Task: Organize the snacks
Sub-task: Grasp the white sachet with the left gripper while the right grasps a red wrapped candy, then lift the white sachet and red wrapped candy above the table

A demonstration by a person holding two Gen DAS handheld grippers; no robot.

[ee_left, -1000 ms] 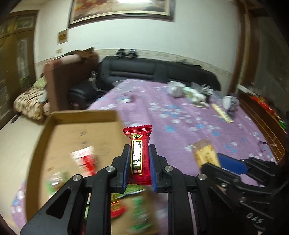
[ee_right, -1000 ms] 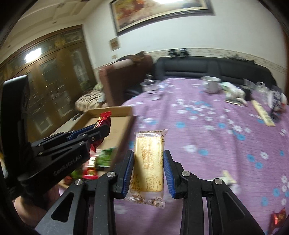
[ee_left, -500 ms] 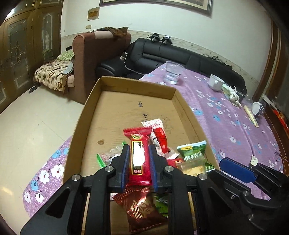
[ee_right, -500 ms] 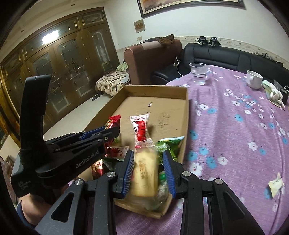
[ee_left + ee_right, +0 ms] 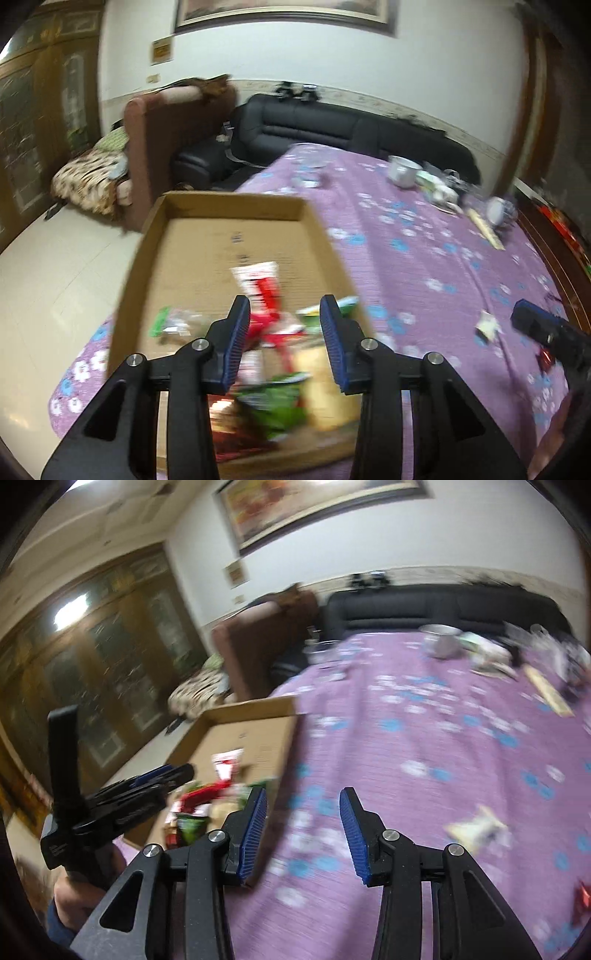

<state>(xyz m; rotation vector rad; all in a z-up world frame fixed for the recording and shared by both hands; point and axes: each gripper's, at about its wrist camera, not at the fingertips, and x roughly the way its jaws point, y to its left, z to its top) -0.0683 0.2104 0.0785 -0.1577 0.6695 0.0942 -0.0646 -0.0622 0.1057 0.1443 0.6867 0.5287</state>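
Observation:
A shallow cardboard box (image 5: 229,206) lies on the purple flowered tablecloth (image 5: 424,266) and holds a blurred pile of snack packets: a red and white one (image 5: 258,284), a green one (image 5: 280,402) and a pale biscuit packet (image 5: 325,384). My left gripper (image 5: 284,332) hovers over that pile with its jaws opening and nothing between them. My right gripper (image 5: 303,823) is beside the box (image 5: 251,723), over bare cloth, jaws also opening and empty. A small pale wrapped snack (image 5: 476,827) and a red one (image 5: 580,901) lie on the cloth to its right.
A mug (image 5: 402,173), a long flat packet (image 5: 546,694) and other clutter stand at the table's far end. Behind it are a black sofa (image 5: 332,122) and a brown armchair (image 5: 162,144). The box sits at the table's left edge, above the tiled floor.
The left gripper let go of the red packet over the box. The right gripper released the biscuit packet into the box and swung right, out over the tablecloth.

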